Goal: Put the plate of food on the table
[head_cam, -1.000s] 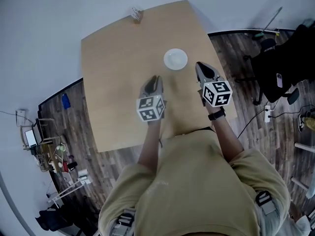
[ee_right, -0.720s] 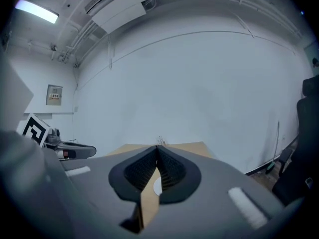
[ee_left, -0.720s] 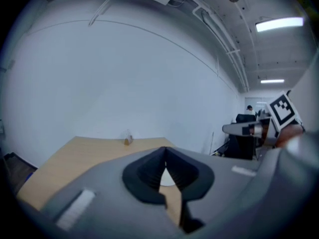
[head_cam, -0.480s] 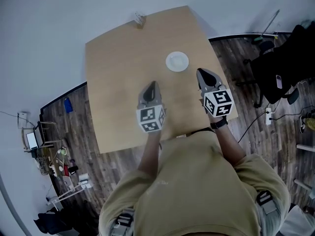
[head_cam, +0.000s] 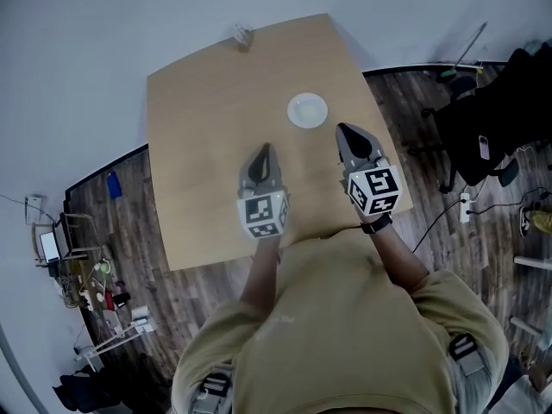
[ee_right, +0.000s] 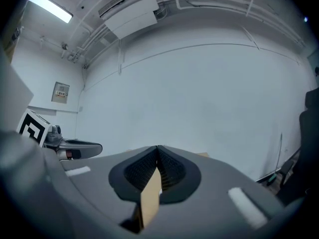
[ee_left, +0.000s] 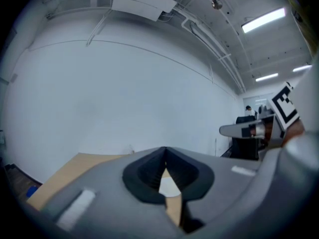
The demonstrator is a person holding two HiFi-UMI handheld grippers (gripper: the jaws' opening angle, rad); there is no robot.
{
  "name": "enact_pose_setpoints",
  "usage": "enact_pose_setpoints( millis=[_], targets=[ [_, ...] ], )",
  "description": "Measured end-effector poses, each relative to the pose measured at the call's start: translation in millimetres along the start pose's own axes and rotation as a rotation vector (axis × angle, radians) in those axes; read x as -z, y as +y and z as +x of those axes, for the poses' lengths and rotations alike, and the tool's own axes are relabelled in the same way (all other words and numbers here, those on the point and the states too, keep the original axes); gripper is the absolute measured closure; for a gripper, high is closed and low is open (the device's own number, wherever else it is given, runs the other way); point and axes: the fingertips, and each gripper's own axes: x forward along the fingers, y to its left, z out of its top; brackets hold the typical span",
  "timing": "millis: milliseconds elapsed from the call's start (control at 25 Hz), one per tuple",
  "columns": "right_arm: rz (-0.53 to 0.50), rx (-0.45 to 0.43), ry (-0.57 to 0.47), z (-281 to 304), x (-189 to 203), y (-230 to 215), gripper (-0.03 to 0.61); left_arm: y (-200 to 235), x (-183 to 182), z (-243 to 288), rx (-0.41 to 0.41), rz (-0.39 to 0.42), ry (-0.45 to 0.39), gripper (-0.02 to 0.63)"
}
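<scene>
A white round plate (head_cam: 308,110) lies on the light wooden table (head_cam: 198,128), right of its middle; whether food is on it cannot be told. My left gripper (head_cam: 264,151) is held above the table's near half, shut with nothing between its jaws. My right gripper (head_cam: 341,130) hovers just on the near right of the plate, also shut and empty. In the left gripper view a sliver of the plate (ee_left: 168,187) shows through the gap under the closed jaws. The right gripper view shows only table wood (ee_right: 149,198) between its closed jaws.
A small holder (head_cam: 242,34) stands at the table's far edge against the white wall. A dark chair with a garment (head_cam: 487,123) is on the right on the wood floor. Clutter and a blue bottle (head_cam: 116,185) lie on the floor at left.
The left gripper's jaws have closed. Both grippers stay near the same place above the table; the view has shifted slightly. The plate has not moved.
</scene>
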Motion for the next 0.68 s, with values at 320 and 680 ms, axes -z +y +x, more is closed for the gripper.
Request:
enact_pose_setpoints(
  millis=[320,680],
  targets=[
    [0.000,-0.013,0.017,4,3,-7,0.572,-6,0,10,-0.008,-0.012,0.004,0.612],
    [-0.010,0.016,0.025,6,5,-26,0.572,-11,1,26,-0.003,-0.027,0.005,0.612]
  ],
)
